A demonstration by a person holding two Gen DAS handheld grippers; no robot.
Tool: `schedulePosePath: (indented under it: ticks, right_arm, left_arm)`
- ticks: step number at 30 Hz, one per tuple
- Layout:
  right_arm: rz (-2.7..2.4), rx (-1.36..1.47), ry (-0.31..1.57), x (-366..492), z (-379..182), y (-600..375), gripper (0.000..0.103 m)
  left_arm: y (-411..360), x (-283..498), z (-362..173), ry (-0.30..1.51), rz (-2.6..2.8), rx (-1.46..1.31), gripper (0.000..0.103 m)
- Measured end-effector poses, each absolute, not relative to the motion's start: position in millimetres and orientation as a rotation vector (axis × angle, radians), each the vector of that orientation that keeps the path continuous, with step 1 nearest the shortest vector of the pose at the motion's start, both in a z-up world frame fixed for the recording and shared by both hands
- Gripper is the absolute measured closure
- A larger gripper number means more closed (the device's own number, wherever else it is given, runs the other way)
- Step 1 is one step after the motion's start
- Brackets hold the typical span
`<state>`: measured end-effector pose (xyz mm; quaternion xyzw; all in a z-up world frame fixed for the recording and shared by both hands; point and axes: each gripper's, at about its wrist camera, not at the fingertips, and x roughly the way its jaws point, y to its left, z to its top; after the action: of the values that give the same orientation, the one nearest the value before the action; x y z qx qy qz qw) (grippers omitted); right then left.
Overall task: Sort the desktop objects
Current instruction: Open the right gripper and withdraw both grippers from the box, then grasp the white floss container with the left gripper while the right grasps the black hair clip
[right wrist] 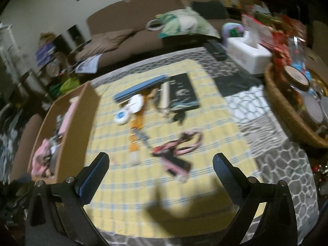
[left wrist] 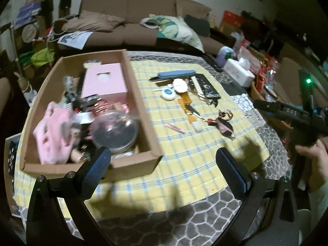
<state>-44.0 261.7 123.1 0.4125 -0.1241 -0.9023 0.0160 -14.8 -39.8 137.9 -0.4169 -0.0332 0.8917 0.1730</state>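
Observation:
A cardboard box (left wrist: 143, 110) on the left of the yellow checked mat (left wrist: 184, 164) holds a pink box (left wrist: 104, 80), a glass jar (left wrist: 114, 131), a pink fluffy item (left wrist: 53, 131) and other bits. Loose on the mat lie a blue case (left wrist: 176, 74), a black patterned case (left wrist: 207, 86), a round white-and-blue container (left wrist: 168, 93), an orange strip (left wrist: 187, 107), a pink stick (left wrist: 175, 128) and a pink-black strap (left wrist: 224, 126). My left gripper (left wrist: 163, 160) is open, hovering over the box's near right corner. My right gripper (right wrist: 161, 165) is open above the pink-black strap (right wrist: 176, 153); the cardboard box (right wrist: 78, 123) lies to its left.
A white tissue box (left wrist: 238, 71) and a remote (left wrist: 213, 62) sit at the mat's far right. A wicker basket (right wrist: 287, 110) full of jars and packets stands at the right. A brown sofa (left wrist: 131, 20) runs behind the table. A hand (left wrist: 313, 157) holds the other gripper.

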Motion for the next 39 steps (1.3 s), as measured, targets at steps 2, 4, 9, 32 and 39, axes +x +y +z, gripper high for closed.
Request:
schedulePosePath:
  ticks: [2,4,9,32,39]
  right_arm:
    - [-2.816,1.285,-0.446,-48,120,280,0.0]
    - [-2.816,1.289,-0.49,-53,117,291,0.0]
    - [-2.794,1.301,-0.566,-75,101,306,0.0]
    - [-2.686,1.317,-0.664,-165,45,338,0.023]
    - [-2.666,1.37,-0.586,-182,22,307,0.026]
  left_arm:
    - [-26,-21,139,-0.064,2.522,-1.172,0.0]
    - [-11,-33,141,-0.03,2.515,-1.168,0.0]
    - [23,-77,138,0.084,2.535,-1.204,0.0]
    - [98,-256,0,0.092,2.593,-1.609,0.015]
    - [94,-256,-3,0.06,2.64,-1.527,0.022]
